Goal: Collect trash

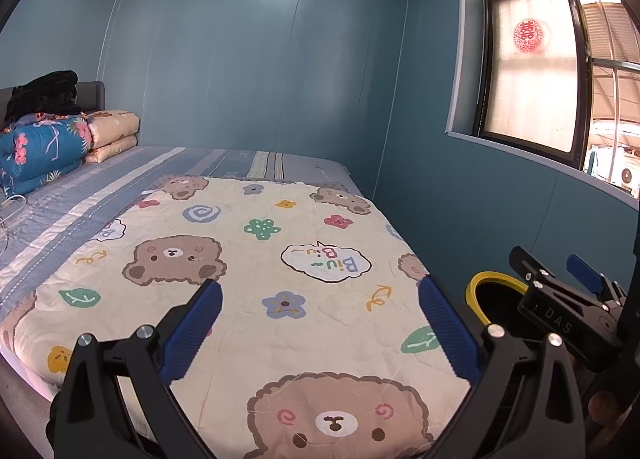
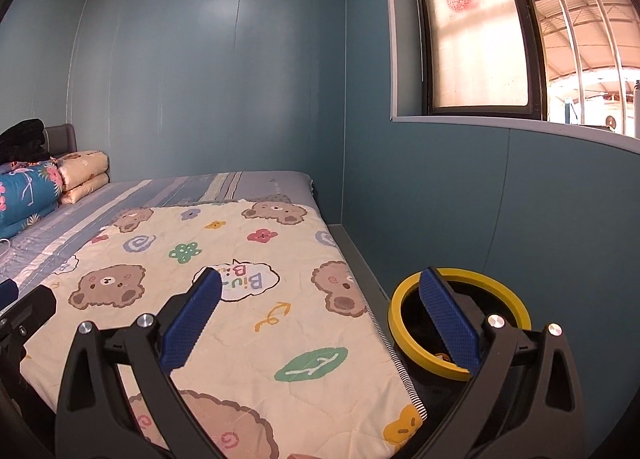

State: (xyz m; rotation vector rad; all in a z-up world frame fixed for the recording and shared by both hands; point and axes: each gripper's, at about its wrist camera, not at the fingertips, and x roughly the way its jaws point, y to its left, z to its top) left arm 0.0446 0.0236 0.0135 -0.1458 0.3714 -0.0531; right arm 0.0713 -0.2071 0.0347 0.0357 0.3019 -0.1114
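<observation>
Oddly, no loose trash shows anywhere on the bed [image 1: 60, 195]: the bear-print quilt [image 1: 256, 271] lies bare in both views, so the one task thing in sight is the yellow-rimmed trash bin [image 2: 404, 323], standing on the floor in the gap between the bed's edge and the blue wall [image 2: 480, 219]. In the right wrist view the bin sits at the lower right of the frame, its round mouth facing up, directly behind the right-side finger of the right hand-held gripper [image 2: 320, 319]; that gripper is spread wide with nothing between its blue pads [image 2: 448, 323]. In the left wrist view the bin's rim [image 1: 494, 279] appears at the right, beyond the quilt's edge and partly hidden by the right hand-held gripper [image 1: 560, 291] in front of it. The left hand-held gripper [image 1: 320, 323] is likewise spread and empty, hovering over the quilt. Judging by this, the right hand is the nearer to the bin, which lies ahead and slightly rightward of it; something to drop must first be found.
</observation>
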